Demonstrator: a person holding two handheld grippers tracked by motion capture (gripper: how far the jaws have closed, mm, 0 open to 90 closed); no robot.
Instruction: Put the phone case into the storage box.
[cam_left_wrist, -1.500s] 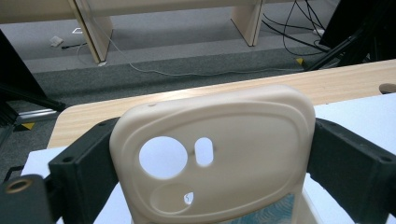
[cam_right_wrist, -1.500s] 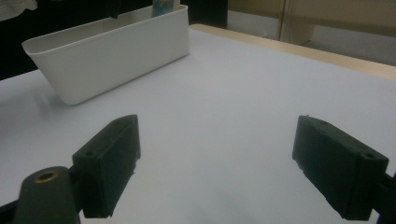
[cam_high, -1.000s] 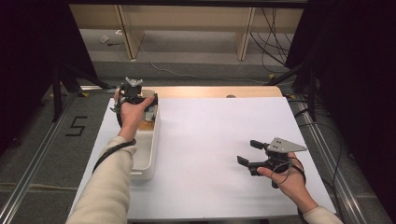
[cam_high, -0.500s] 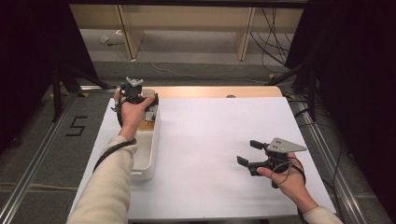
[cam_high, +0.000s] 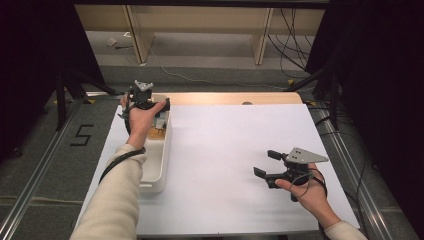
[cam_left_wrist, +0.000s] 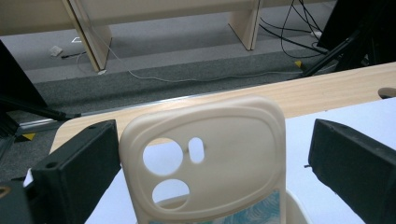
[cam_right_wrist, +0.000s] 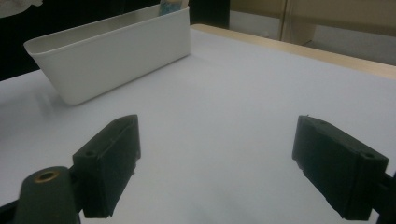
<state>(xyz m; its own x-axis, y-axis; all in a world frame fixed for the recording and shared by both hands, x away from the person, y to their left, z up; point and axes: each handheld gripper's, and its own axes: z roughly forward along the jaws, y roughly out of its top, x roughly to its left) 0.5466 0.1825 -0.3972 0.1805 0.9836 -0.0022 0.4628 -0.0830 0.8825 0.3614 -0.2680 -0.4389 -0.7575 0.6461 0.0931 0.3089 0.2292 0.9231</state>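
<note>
A cream phone case (cam_left_wrist: 210, 163) with camera cut-outs stands upright in the far end of a white bin (cam_high: 159, 170). My left gripper (cam_left_wrist: 212, 135) straddles the case. Its jaws have just been opening: the left jaw sits right beside the case and the right jaw stands clear of it. In the high view the left gripper (cam_high: 150, 102) hovers over the bin's far end at the table's left. My right gripper (cam_high: 265, 164) rests low at the right front of the table. In its own view the right gripper (cam_right_wrist: 217, 135) is open with nothing between its jaws.
The table carries a white sheet (cam_high: 225, 145) with a wooden strip (cam_high: 225, 98) along the far edge. An orange item (cam_high: 155, 134) lies inside the bin, whose wall (cam_right_wrist: 116, 60) faces the right gripper. Cables and wooden shelf legs lie on the floor beyond.
</note>
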